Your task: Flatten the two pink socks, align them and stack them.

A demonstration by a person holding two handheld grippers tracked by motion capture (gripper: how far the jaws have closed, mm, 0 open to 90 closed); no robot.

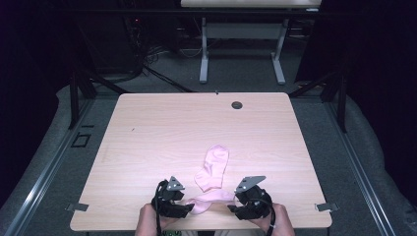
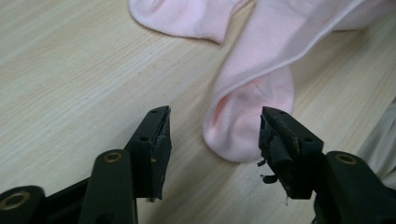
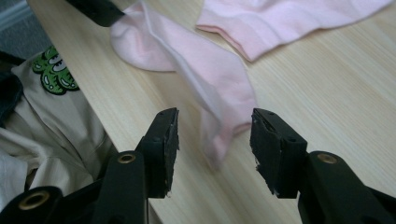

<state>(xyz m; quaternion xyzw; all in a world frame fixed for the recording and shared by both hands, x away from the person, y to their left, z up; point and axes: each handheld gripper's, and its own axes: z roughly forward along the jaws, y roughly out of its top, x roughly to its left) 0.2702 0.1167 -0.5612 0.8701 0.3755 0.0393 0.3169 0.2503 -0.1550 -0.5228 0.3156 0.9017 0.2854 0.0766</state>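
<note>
Two pink socks lie on the wooden table. One sock rests flat, pointing away from the front edge. The other sock lies crosswise near the front edge, between both grippers. My left gripper is open, with that sock's rounded end lying on the table between its jaws, untouched by the pads. At the sock's other end my right gripper is open too, its jaws standing apart on either side of the cloth.
A round cable hole sits near the table's far edge. The front edge runs just under both hands, and a shirt with a green print shows below it. A white-legged desk stands on the floor beyond.
</note>
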